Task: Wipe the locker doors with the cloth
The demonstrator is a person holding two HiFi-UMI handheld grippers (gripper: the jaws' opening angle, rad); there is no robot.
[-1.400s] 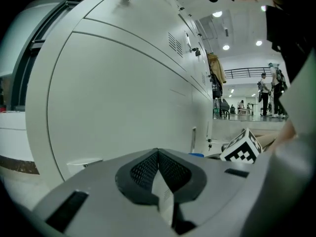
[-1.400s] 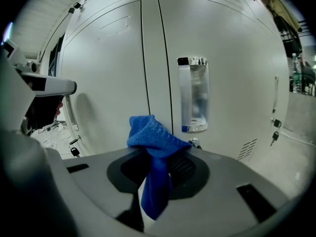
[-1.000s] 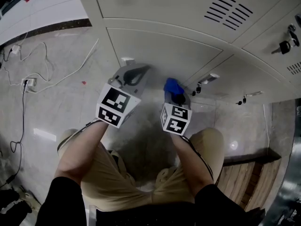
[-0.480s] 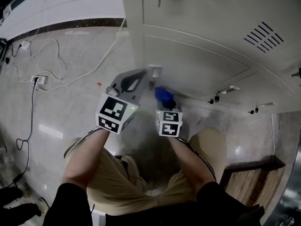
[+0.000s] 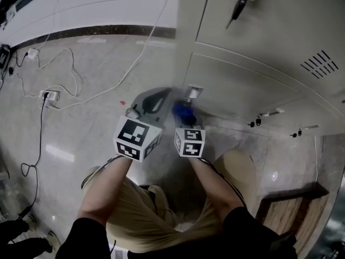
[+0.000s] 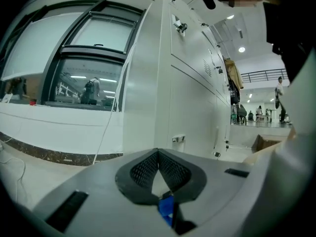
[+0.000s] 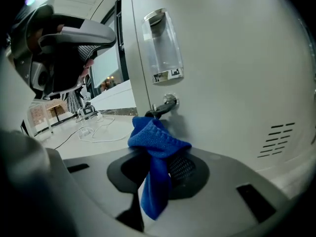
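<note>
From the head view, a pale polished stone floor [image 5: 81, 139] filled the 9 o'clock half. A bank of light grey lockers [image 5: 259, 80] ran from 12 to 3 o'clock. A white cable [image 5: 135, 63] trailed across the floor toward a socket [image 5: 47, 95] at 9 o'clock. A key [image 5: 237, 7] hung from a lock at 12 o'clock, and vent slots [image 5: 322, 61] showed at 3 o'clock. A wooden bench [image 5: 285, 209] sat at 4 o'clock. Near centre, the left gripper [image 5: 161, 93] pointed at the lockers' corner. The right gripper [image 5: 186, 117] was just beside it, at its 4 o'clock. It carried the blue cloth [image 5: 179, 111], bunched just below a small label holder [image 5: 193, 92] on the lowest door.

In the left gripper view, the lockers [image 6: 187, 98] rose from centre to 1 o'clock. A large dark-framed window [image 6: 84, 68] sat at 10 o'clock above a white wall with a dark skirting band [image 6: 49, 154]. A lit hall with distant people lay at 3 o'clock. The left gripper [image 6: 158, 152] had its jaws closed tip to tip with nothing between the pads. I could not identify a small blue scrap at their base.

In the right gripper view, the locker door [image 7: 237, 83] filled the 12 to 4 o'clock area, very close. It had a clear label holder [image 7: 163, 46] at 12 o'clock and a dark key [image 7: 163, 107] just under it. The right gripper [image 7: 158, 167] was clamped on the cloth [image 7: 155, 152], a knitted, vivid blue wad. The wad bulged above the jaws and had a tail hanging down toward 6 o'clock. Its top sat just beneath the key. The left gripper [image 7: 84, 53] loomed at 10 o'clock.
</note>
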